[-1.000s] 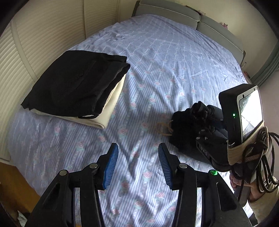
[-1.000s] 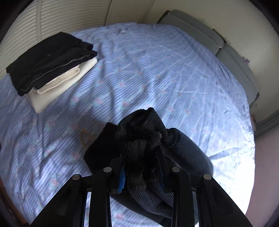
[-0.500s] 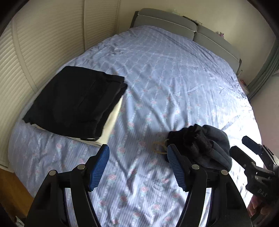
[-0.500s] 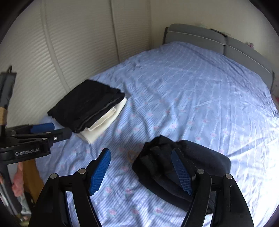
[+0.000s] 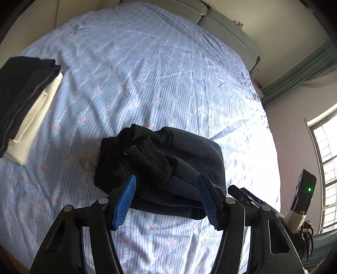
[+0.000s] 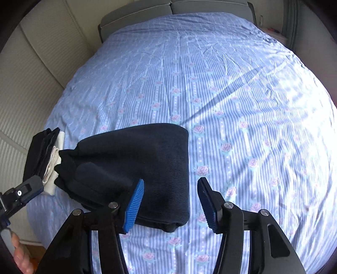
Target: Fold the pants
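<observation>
The dark navy ribbed pants lie folded in a compact bundle on the blue striped bed sheet, with a bunched black cuff on top. They show in the right wrist view as a flat folded block. My left gripper is open, its blue pads just short of the bundle's near edge. My right gripper is open and empty, over the bundle's near right corner.
A stack of folded black and cream garments lies at the bed's left edge, also in the right wrist view. A tan elastic loop lies left of the bundle. Grey headboard cushions stand at the far end. A window is at right.
My right gripper let go of the pants and opened, then swung round to the bundle's right side. My left gripper moved right and closer, up to the bundle.
</observation>
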